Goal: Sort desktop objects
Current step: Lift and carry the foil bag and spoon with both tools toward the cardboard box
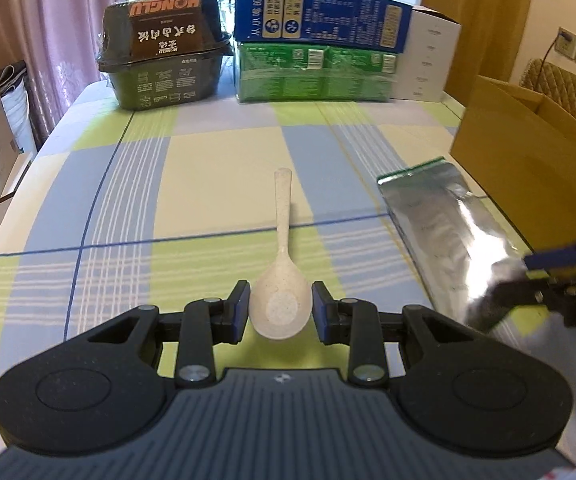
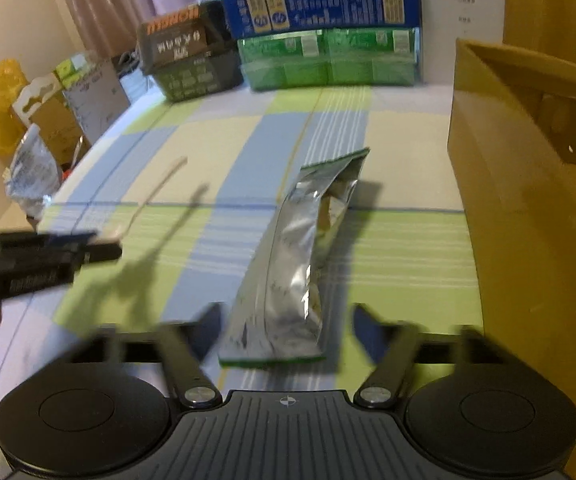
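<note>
A cream speckled spoon (image 1: 282, 280) lies on the checked tablecloth, handle pointing away. Its bowl sits between the fingers of my left gripper (image 1: 280, 314), which is open with a narrow gap on each side. A silver foil pouch (image 1: 440, 232) with a green zip edge lies to the right. In the right wrist view the pouch (image 2: 304, 256) reaches between the spread fingers of my right gripper (image 2: 288, 332), open and blurred. The spoon (image 2: 160, 188) shows there as a faint blur, with the left gripper (image 2: 48, 256) at its near end. The right gripper (image 1: 548, 280) hangs over the pouch's near end.
An open cardboard box (image 2: 520, 184) stands along the table's right side, also seen as the cardboard box (image 1: 528, 160). At the back are a black food tub (image 1: 160, 60), a blue carton (image 1: 320, 16) on a green pack (image 1: 316, 72), and a white box (image 1: 428, 60). Bags and cartons stand off the left edge.
</note>
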